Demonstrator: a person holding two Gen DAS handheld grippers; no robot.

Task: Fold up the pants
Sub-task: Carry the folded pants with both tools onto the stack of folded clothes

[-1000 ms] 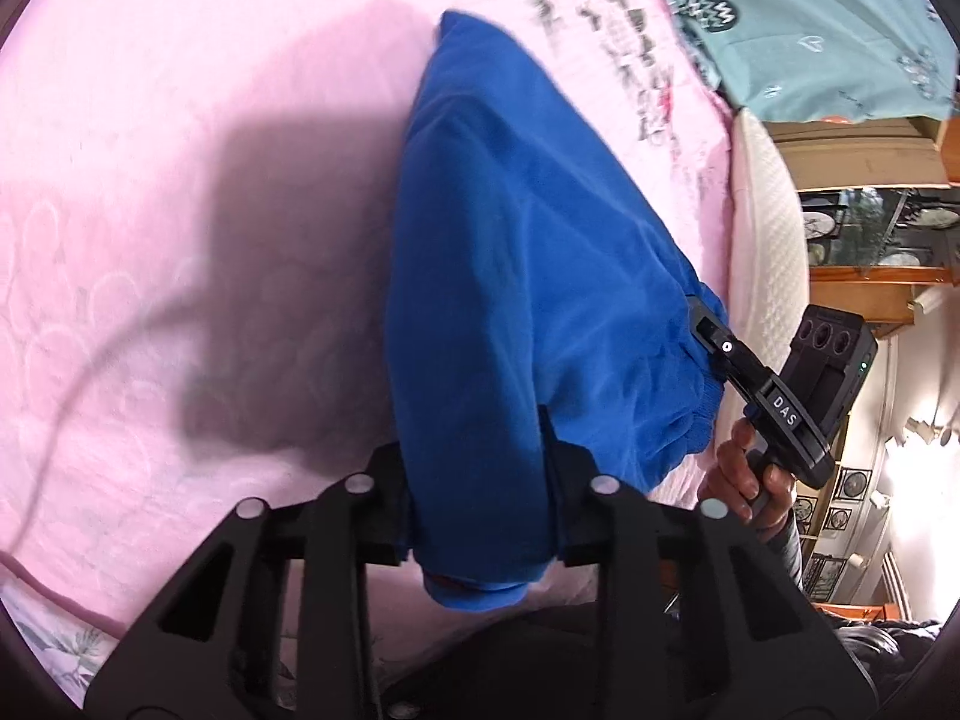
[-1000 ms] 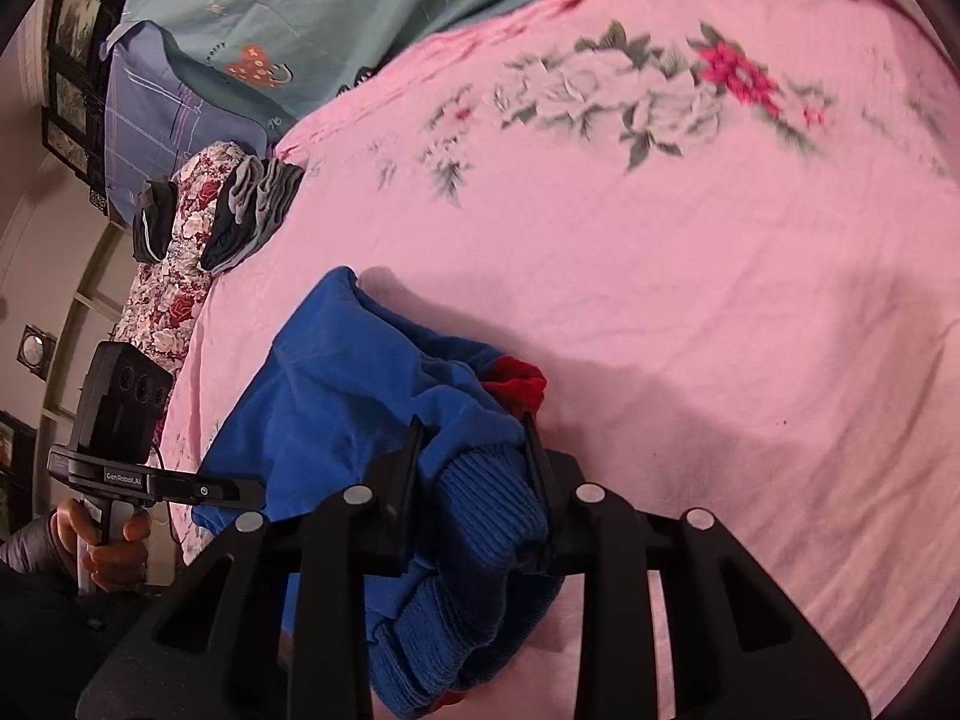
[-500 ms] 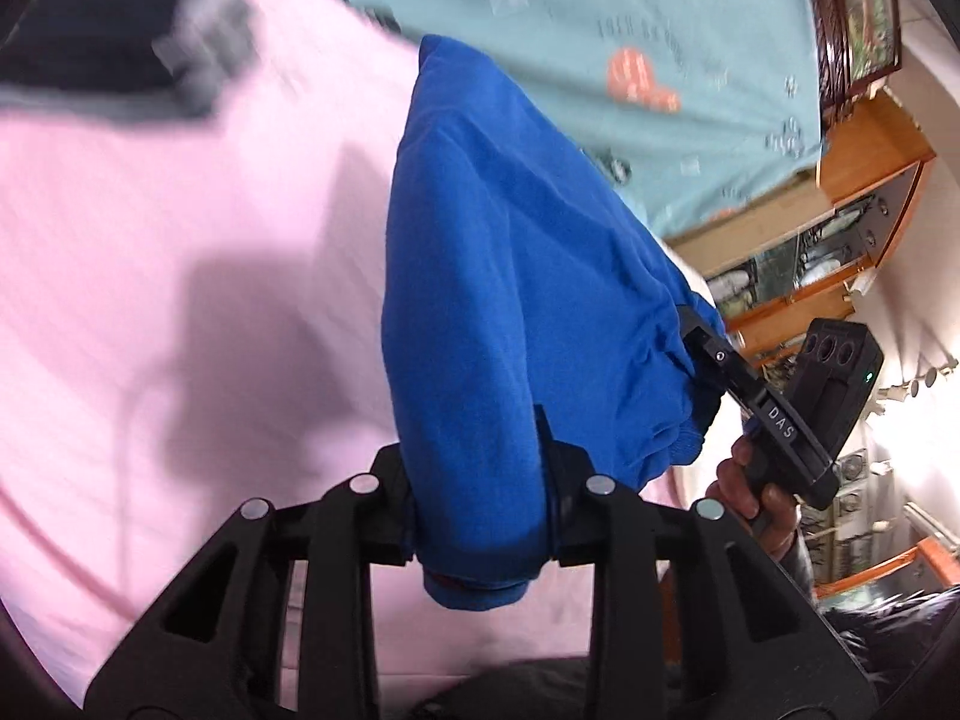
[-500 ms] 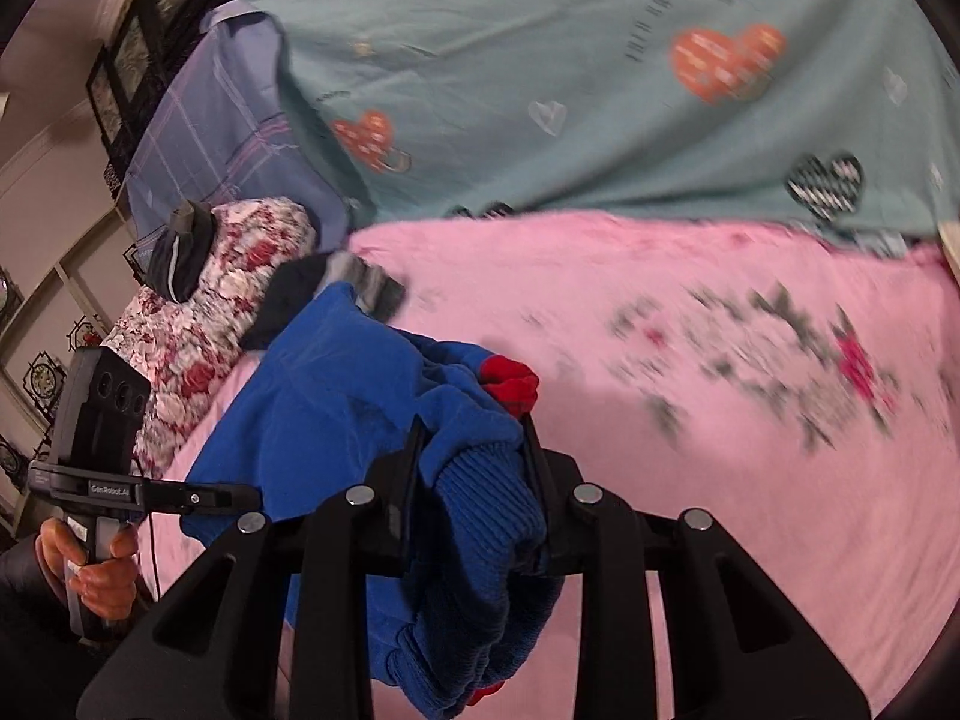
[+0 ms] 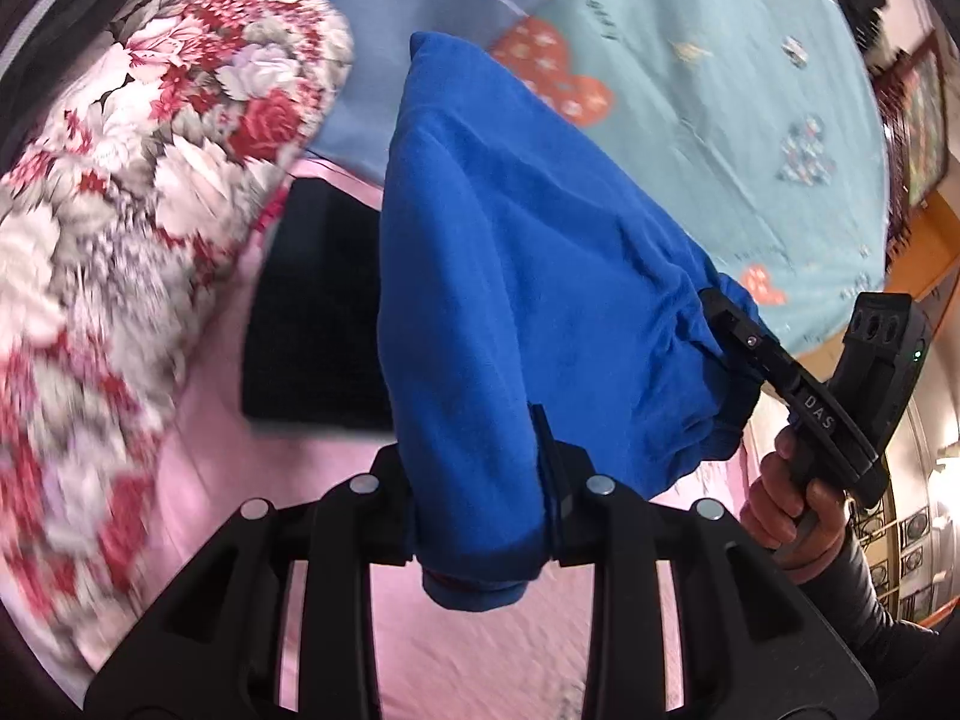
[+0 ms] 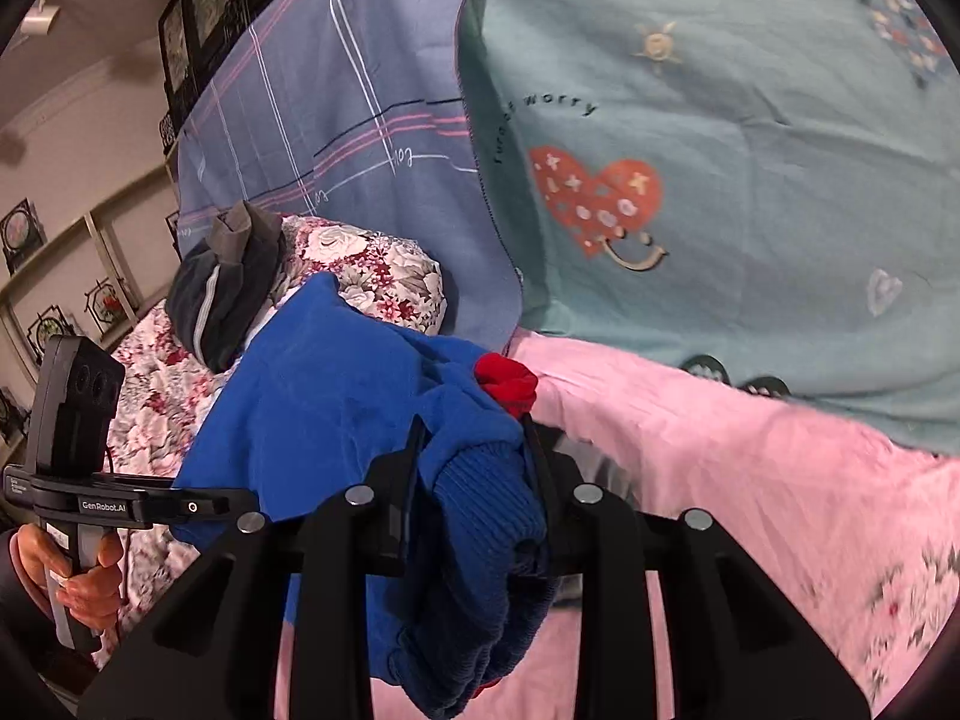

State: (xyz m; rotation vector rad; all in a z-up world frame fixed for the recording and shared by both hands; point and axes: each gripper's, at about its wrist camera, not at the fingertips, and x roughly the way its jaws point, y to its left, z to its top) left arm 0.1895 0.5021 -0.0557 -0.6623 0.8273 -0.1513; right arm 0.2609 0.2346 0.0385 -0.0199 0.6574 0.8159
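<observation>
The blue pants (image 5: 510, 276) hang bunched between both grippers, lifted off the pink bedsheet (image 5: 480, 648). My left gripper (image 5: 477, 468) is shut on one blue edge of them. My right gripper (image 6: 474, 468) is shut on the ribbed blue waistband (image 6: 486, 504), with a bit of red fabric (image 6: 507, 381) showing just beyond its fingers. The right gripper also shows in the left wrist view (image 5: 774, 354), at the far side of the cloth. The left gripper shows in the right wrist view (image 6: 204, 504), at the pants' left edge.
A floral quilt (image 5: 120, 228) lies at the left, with dark folded clothes (image 6: 225, 294) on it. A black folded garment (image 5: 312, 312) lies on the sheet behind the pants. A teal blanket (image 6: 750, 150) and a blue plaid pillow (image 6: 336, 120) lie ahead.
Both grippers have lifted the pants and swung them toward the head of the bed; the view now faces the pillows and floral quilt. Both grips are unchanged.
</observation>
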